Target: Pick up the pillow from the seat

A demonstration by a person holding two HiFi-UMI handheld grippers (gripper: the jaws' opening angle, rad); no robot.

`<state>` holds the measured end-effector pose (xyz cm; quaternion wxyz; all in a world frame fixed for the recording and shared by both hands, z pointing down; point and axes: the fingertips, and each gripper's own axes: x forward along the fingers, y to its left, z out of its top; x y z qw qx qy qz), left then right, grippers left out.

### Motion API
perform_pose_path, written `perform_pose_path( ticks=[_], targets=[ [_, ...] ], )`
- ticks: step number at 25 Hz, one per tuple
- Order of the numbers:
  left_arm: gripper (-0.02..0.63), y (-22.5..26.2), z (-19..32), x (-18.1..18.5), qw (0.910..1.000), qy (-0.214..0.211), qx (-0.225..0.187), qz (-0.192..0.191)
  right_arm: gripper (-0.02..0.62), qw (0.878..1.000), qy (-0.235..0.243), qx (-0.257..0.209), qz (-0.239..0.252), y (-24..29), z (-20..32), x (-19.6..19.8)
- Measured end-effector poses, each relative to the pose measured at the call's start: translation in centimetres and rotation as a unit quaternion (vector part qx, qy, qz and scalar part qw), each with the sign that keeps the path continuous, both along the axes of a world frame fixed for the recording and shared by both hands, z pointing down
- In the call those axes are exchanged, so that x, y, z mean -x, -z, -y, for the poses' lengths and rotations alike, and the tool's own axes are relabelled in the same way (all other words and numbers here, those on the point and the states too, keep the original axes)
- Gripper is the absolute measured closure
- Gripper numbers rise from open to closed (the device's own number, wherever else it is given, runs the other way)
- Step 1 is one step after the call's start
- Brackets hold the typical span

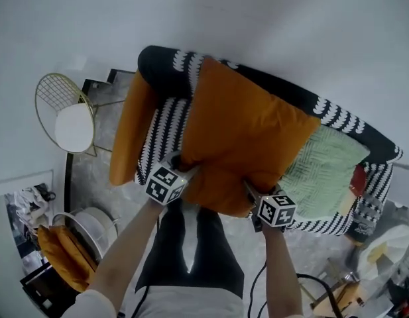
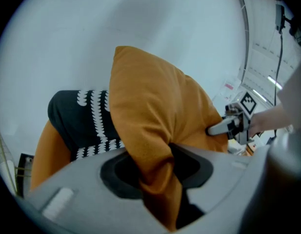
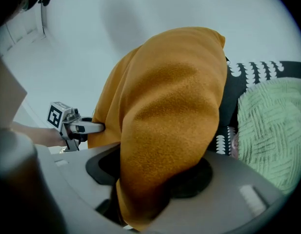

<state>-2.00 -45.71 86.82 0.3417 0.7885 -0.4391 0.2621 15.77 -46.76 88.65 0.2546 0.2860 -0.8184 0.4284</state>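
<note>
Left gripper (image 1: pixel 180 162), right gripper (image 1: pixel 252 195) clamping pillow (image 1: pixel 247 128), sofa (image 1: pixel 166 128)

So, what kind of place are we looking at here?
Probably a living-room corner in a home. A small black-and-white patterned sofa stands against a white wall and carries an orange pillow and a green cushion. What looks like a gold wire side table stands beside it.
</note>
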Motion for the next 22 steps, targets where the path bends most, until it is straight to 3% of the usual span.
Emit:
perform_pose_path(
  ticks=[8, 22],
  targets=[
    [0.433, 10.6, -2.3, -0.6, 0.9987, 0.045, -0.014, -0.021, 0.330, 0.999, 0.037, -0.033, -0.008, 11.0, -0.9, -0.5],
    [0.428, 27.3, -8.9, 2.1, 0.9918, 0.080, -0.092, -0.038, 0.322, 0.990, 0.069, -0.120, -0.006, 28.3, -6.5, 2.4]
  ],
)
